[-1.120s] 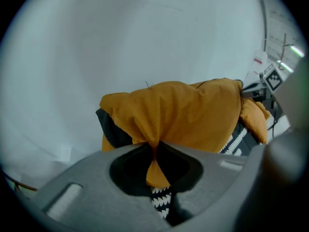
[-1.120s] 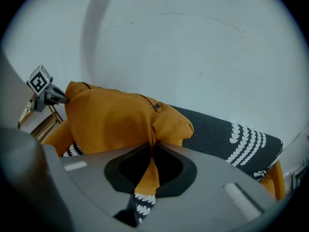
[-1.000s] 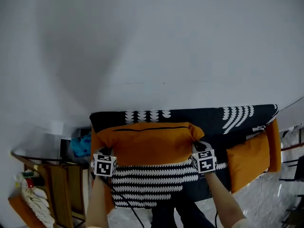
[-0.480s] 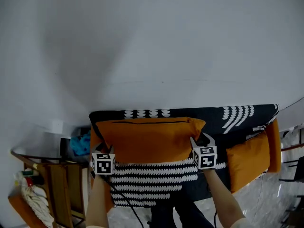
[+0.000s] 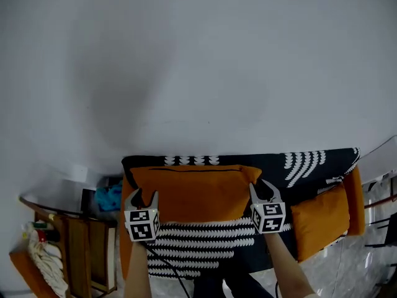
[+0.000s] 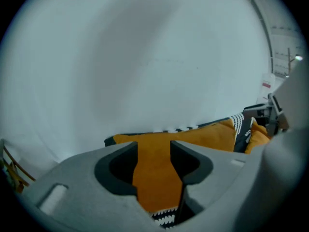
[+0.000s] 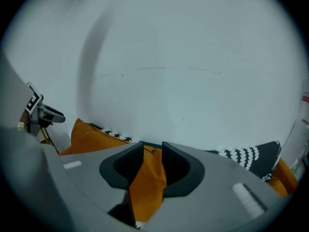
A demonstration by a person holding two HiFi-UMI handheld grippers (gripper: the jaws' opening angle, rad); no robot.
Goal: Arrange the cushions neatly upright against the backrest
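Observation:
A long orange cushion (image 5: 189,191) stands upright against the backrest (image 5: 267,161) of a dark sofa with white patterning (image 5: 198,247). My left gripper (image 5: 142,198) is at the cushion's left end; its jaws have just been opening and stand open. In the left gripper view the cushion (image 6: 193,137) shows past the gap of the left gripper (image 6: 153,146), unclamped. My right gripper (image 5: 263,189) is at the cushion's right end. Its jaws have just been closing, and the cushion's corner (image 7: 147,178) shows in the gap of the right gripper (image 7: 153,151) without being pinched. A second orange cushion (image 5: 317,221) leans at the sofa's right.
A plain white wall (image 5: 198,73) rises behind the sofa. To the left stand a wooden rack (image 5: 80,247) and something blue (image 5: 111,196). Orange padding sits at the sofa's left side (image 5: 126,244) and far right end (image 5: 356,194). Pale floor lies below.
The cushion, gripped at both ends a second ago, was tipped up against the backrest. Both grippers have let go and risen, their jaws now spread.

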